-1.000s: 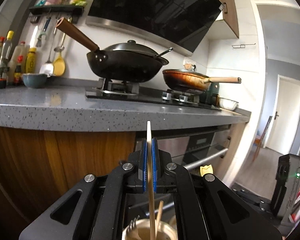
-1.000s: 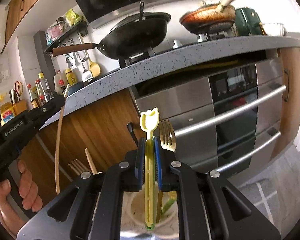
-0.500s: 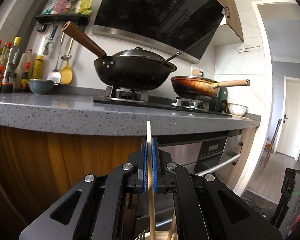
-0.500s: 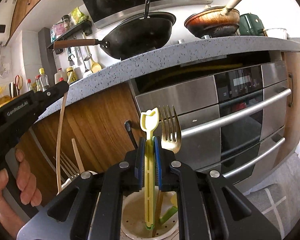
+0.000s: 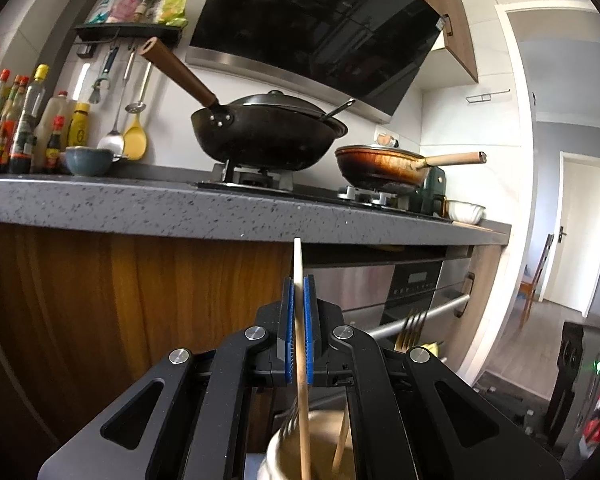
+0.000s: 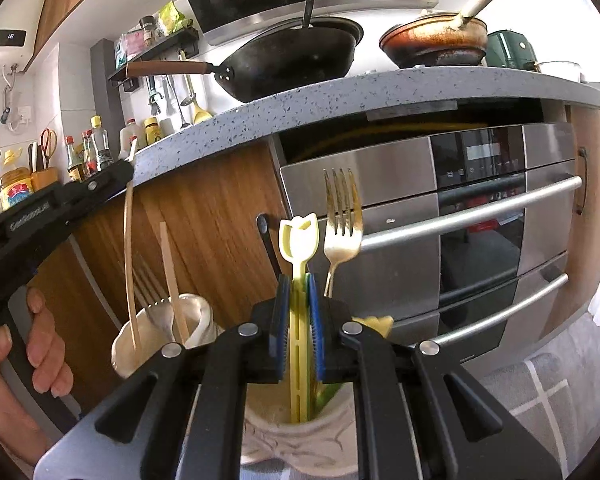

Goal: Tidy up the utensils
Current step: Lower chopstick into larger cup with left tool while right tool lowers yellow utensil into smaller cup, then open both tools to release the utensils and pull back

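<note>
In the left wrist view my left gripper is shut on a thin wooden stick. The stick's lower end reaches into a cream holder, which also holds another wooden stick. In the right wrist view my right gripper is shut on a yellow plastic utensil with a tulip-shaped top. Its lower end stands inside a second cream holder, next to a gold fork. In the right wrist view the left gripper is at the left, held by a hand. Its stick runs down into the other holder.
A grey speckled counter overhangs wooden cabinet fronts and a steel oven with bar handles. A black wok and a frying pan sit on the stove. Sauce bottles line the left wall. A doorway is at the right.
Both grippers have sunk, and the counter edge sits higher in both views. The wooden stick and the yellow utensil now reach deeper into their holders. Both grips are unchanged.
</note>
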